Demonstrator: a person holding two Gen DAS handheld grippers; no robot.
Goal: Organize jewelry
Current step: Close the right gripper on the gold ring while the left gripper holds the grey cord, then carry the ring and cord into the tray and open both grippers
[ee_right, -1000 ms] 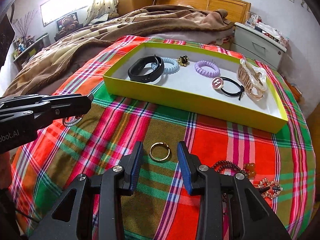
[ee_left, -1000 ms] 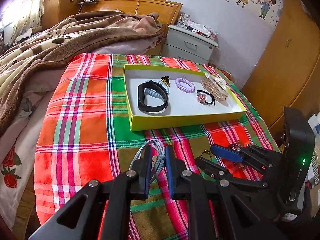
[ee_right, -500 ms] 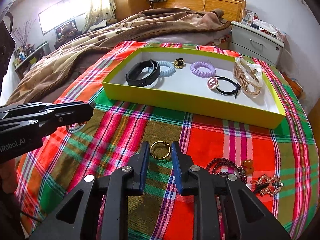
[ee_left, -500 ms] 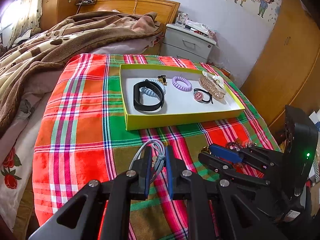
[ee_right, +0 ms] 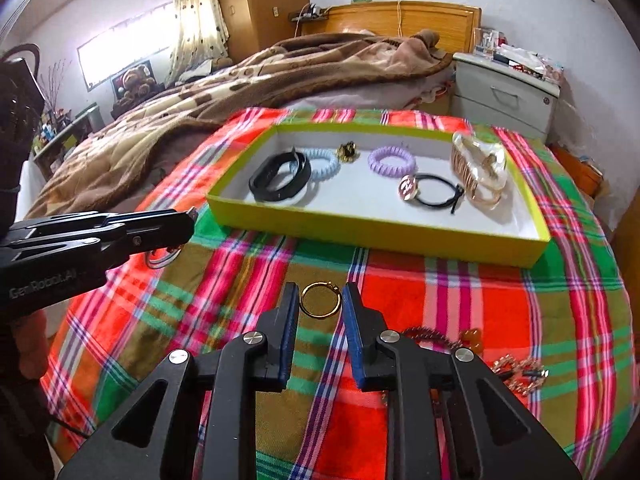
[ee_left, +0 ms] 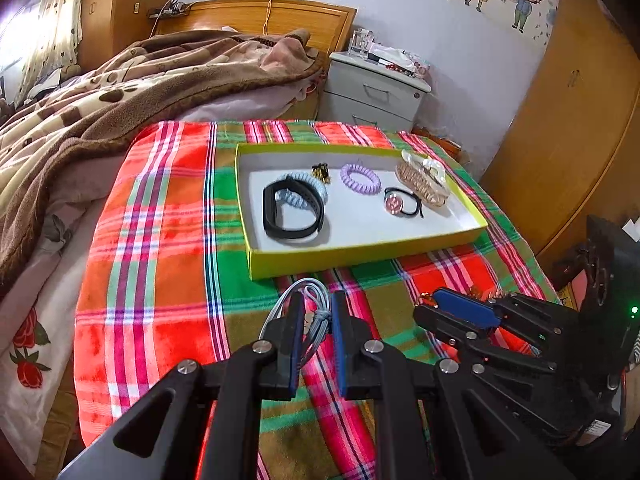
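My left gripper [ee_left: 316,300] is shut on a grey-blue cord bracelet [ee_left: 298,292], whose loops stick out past the fingertips just above the plaid cloth. Seen from the right wrist, that left gripper [ee_right: 188,220] reaches in from the left with the cord loops [ee_right: 160,258] hanging under it. My right gripper [ee_right: 320,296] has both blue pads against a gold ring [ee_right: 320,301], in front of the yellow tray [ee_right: 376,236]. The tray holds a black band [ee_right: 280,176], a purple coil tie [ee_right: 391,159] and a hair claw [ee_right: 478,168].
To the right of the right gripper, a dark beaded bracelet [ee_right: 428,336] and a gold chain piece [ee_right: 520,368] lie on the plaid cloth [ee_right: 500,304]. A brown blanket [ee_left: 120,92] covers the bed to the left. A grey nightstand [ee_left: 372,92] stands behind the tray.
The right gripper's jaws have closed in from wide apart until they touch the gold ring on both sides. The left gripper keeps its hold on the cord bracelet.
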